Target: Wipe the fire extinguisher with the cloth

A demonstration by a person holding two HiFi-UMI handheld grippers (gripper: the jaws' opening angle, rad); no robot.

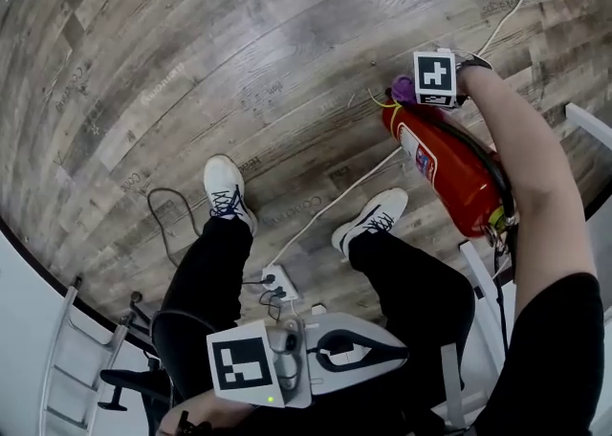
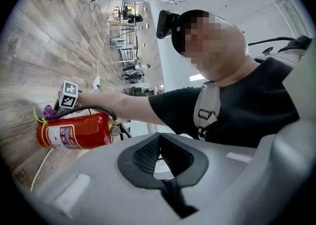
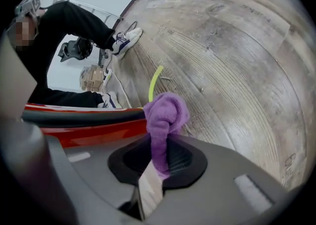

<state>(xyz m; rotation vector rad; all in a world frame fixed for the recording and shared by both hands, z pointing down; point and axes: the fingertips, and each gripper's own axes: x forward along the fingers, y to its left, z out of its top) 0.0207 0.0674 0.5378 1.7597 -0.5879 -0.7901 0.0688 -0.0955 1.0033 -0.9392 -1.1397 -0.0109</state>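
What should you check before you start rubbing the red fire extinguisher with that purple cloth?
1. Purple cloth pinched in the right gripper: ok.
2. Cloth touching the fire extinguisher: the cloth is at its far end, but contact: cannot tell.
3. Left gripper out of the way, shut and empty, down by the lap: ok.
4. Extinguisher held steady: no gripper holds it and its support is unclear: cannot tell.
5. White cable lying on the floor, clear of the cloth: ok.
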